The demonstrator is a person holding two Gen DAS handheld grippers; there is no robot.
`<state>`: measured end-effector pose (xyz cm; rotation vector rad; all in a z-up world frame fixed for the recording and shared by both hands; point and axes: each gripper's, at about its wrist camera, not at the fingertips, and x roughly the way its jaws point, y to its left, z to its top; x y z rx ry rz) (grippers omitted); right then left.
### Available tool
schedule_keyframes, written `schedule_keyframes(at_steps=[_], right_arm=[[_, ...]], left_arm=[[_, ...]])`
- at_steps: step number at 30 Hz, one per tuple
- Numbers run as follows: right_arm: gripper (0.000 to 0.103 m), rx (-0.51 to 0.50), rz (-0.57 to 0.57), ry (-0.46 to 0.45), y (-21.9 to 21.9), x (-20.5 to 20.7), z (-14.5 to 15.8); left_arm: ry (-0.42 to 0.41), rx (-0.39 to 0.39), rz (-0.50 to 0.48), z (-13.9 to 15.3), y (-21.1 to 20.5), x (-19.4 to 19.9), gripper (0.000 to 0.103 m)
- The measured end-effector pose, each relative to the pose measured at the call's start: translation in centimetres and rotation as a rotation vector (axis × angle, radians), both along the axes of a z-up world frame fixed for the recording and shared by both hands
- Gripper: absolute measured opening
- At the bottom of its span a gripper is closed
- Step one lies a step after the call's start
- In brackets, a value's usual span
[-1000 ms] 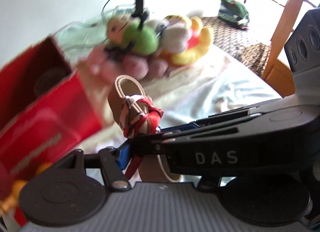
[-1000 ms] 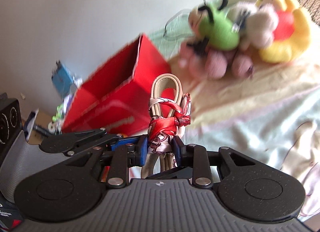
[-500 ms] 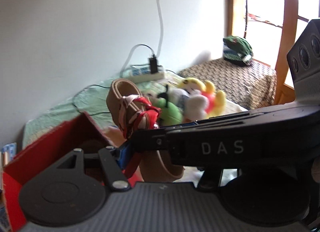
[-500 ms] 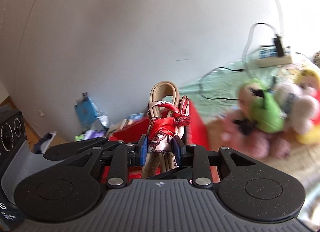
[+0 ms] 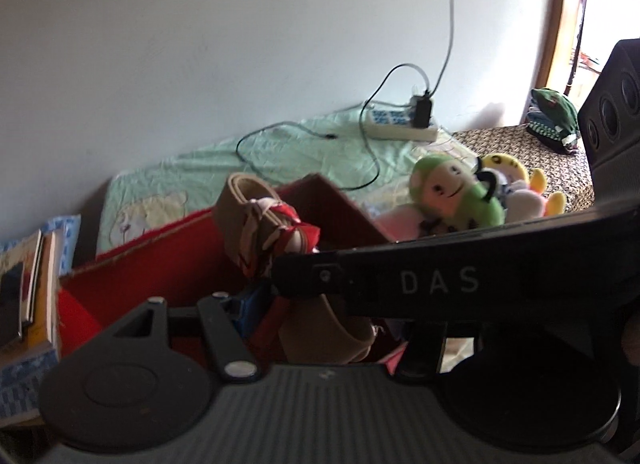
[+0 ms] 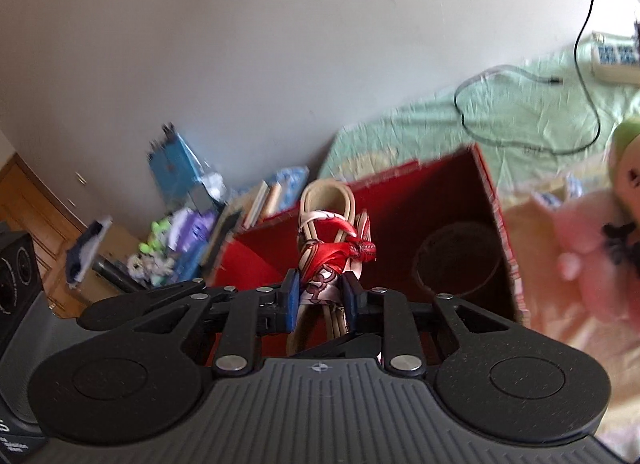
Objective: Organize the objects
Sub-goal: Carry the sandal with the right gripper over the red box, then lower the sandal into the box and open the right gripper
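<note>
Strap bundle [image 6: 326, 224] hanging over red box [image 6: 400, 232].
Right gripper [image 6: 320, 298] closing on its scarf-wrapped middle; left gripper's [image 5: 280, 296] grip unclear, hidden.

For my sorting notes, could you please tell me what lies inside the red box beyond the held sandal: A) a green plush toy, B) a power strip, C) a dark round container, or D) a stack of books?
C: in the right wrist view a dark round container sits on the floor of the red box, past the sandal in the right claw.

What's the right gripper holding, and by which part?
The right gripper, jaws closing, holds the beige sandals at the red scarf tying them, above the red box.
</note>
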<state>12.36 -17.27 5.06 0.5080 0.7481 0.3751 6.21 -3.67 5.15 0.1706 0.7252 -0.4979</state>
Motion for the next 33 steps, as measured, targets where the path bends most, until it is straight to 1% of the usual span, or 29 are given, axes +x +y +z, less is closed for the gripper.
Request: schedule_keyframes(at_steps=[2,3,4,9,12,14,16,19,22,24,25,29,33], right_arm=[[0.021,-0.024,0.006,0.029,0.7,0.7,-0.7],[0.011,-0.031,0.012,0.039,1.1,0.9,-1.0],[0.006,-0.032,0.019,0.045,1.3,1.1,-1.2],[0.007,-0.081,0.010,0.101,2.2,2.1,-2.1],[0.010,-0.065,0.004,0.121,1.9,2.0,-2.7],[0.012,-0.048,-0.016,0.135,1.4,1.9,-3.0],[0.015,-0.021,-0.040,0.159,0.7,1.9,-3.4],[0.016,-0.003,-0.060,0.181,0.3,1.9,-3.8],[0.018,0.005,-0.034,0.191,0.8,2.2,-3.8],[0.019,-0.011,0.003,0.181,1.4,2.3,-3.5],[0.019,-0.014,0.021,0.174,1.6,2.4,-3.3],[0.019,0.040,0.101,0.191,2.4,3.6,-3.0],[0.019,-0.011,0.099,0.186,3.5,4.3,-3.3]], left_arm=[[0.043,-0.009,0.012,-1.2,0.9,1.1,0.058],[0.058,-0.009,0.016,-1.7,1.2,1.5,0.057],[0.071,-0.007,0.018,-2.2,1.5,2.0,0.057],[0.129,-0.019,0.019,-3.7,2.4,3.7,0.054],[0.152,-0.013,0.035,-4.5,3.1,4.3,0.055],[0.179,-0.033,0.046,-4.9,4.1,4.6,0.056],[0.183,-0.057,0.068,-4.9,5.4,4.5,0.058],[0.191,-0.098,0.108,-4.6,7.5,4.1,0.062],[0.216,-0.146,0.140,-4.7,9.1,4.0,0.064],[0.234,-0.159,0.153,-5.0,9.8,4.0,0.064],[0.237,-0.155,0.156,-5.2,9.9,4.0,0.064],[0.238,-0.115,0.163,-5.7,9.5,3.9,0.064],[0.211,-0.019,0.164,-6.1,8.4,3.7,0.065]])
